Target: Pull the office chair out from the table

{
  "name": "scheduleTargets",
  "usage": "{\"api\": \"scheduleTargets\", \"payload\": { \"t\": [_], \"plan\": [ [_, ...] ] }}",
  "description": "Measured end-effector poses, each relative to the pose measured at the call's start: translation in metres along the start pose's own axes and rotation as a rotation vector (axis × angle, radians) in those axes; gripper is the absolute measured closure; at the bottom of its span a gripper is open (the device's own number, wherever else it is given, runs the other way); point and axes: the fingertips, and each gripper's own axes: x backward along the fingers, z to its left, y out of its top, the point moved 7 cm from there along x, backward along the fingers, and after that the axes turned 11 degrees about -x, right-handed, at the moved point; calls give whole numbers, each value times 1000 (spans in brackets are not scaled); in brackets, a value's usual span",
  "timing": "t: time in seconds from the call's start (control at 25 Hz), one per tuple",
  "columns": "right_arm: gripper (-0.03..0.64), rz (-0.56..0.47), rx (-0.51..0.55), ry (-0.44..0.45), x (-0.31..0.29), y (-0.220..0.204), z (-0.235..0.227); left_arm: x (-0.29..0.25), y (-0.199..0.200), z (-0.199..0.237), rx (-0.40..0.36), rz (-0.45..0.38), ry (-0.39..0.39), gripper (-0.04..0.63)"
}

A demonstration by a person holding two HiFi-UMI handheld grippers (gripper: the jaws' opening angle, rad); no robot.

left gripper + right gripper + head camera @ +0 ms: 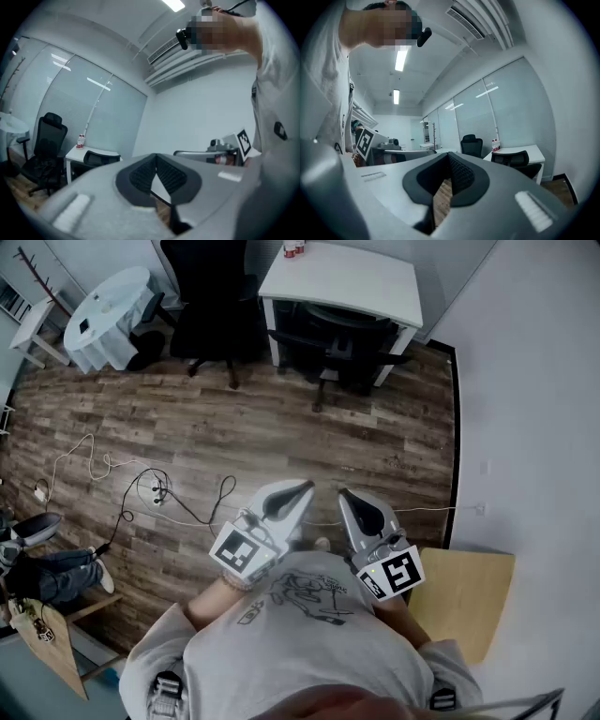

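The black office chair [342, 345] stands tucked under the white table [342, 277] at the far side of the room. It also shows in the left gripper view [100, 159] and the right gripper view [516, 159]. Both grippers are held level close to the person's chest, far from the chair. My left gripper [307, 487] [156, 157] is shut with nothing in it. Beside it, my right gripper [344, 494] [449, 157] is shut and holds nothing either.
A second black chair [211, 310] stands left of the table. A round table with a white cloth [108, 301] is at the far left. Cables and a power strip [155, 488] lie on the wooden floor. A wooden board [464, 601] is at the right; a seated person's legs [52, 568] are at the left.
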Motion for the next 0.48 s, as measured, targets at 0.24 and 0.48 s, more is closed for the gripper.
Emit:
{"api": "scheduleTargets", "payload": {
  "t": [0.24,0.48],
  "plan": [
    [611,-4,19,-9,-19,-1,13,14,-1,17,-1,-2,-9,594],
    [611,3,14,-30,-27,-4,12,15,-3,27,6,-5,-14,594]
  ]
}}
